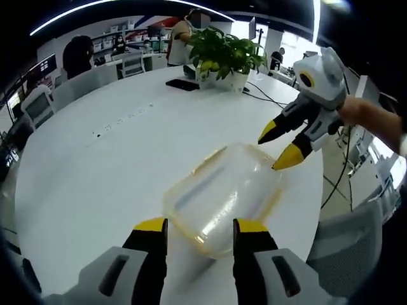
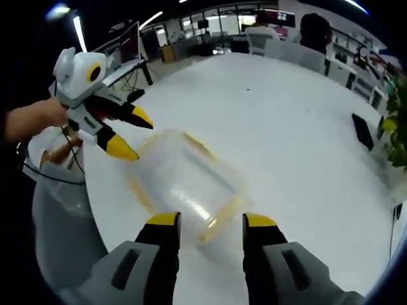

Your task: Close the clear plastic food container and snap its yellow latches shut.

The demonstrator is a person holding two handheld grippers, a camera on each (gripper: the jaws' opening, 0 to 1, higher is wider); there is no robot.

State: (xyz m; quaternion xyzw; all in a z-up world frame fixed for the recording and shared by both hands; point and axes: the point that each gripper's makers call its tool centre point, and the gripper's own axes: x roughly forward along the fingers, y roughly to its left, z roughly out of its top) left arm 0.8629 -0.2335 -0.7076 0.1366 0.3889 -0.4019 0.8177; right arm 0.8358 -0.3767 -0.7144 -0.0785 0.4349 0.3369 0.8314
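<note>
Container (image 1: 222,197), clear with yellow latches, lies on the white bench (image 1: 108,159), lid on, between the two hand-held grippers. Left hand-held gripper (image 1: 200,230) is open, jaws apart just short of the container's near end. Right hand-held gripper (image 2: 210,223) is open likewise at the opposite end, gripping nothing. Plant (image 1: 226,57) stands at the bench's far side.

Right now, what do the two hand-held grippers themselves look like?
Both match: the left hand-held gripper and the right hand-held gripper each have a light grey body and black jaws with yellow tips. A dark cable hangs below the left one.
</note>
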